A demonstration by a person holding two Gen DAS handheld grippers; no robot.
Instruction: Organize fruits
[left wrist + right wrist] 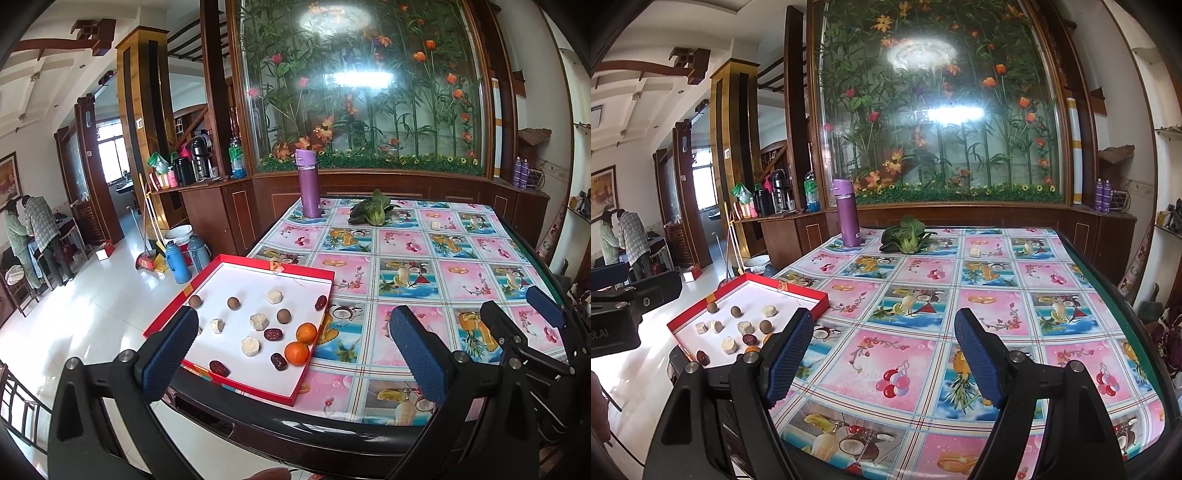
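While both claws hang open and empty above the desk, two oranges lie in the red tray between the left claw's fingers, left of the right claw.

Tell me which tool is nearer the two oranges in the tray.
Left. The left tool brackets the tray's near end, with the oranges between its open fingers. The right tool hangs over bare tablecloth, with the tray off to its left.

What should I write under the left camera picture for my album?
Open left tool hovering before a red tray of oranges, dates and nuts on a flowery table.
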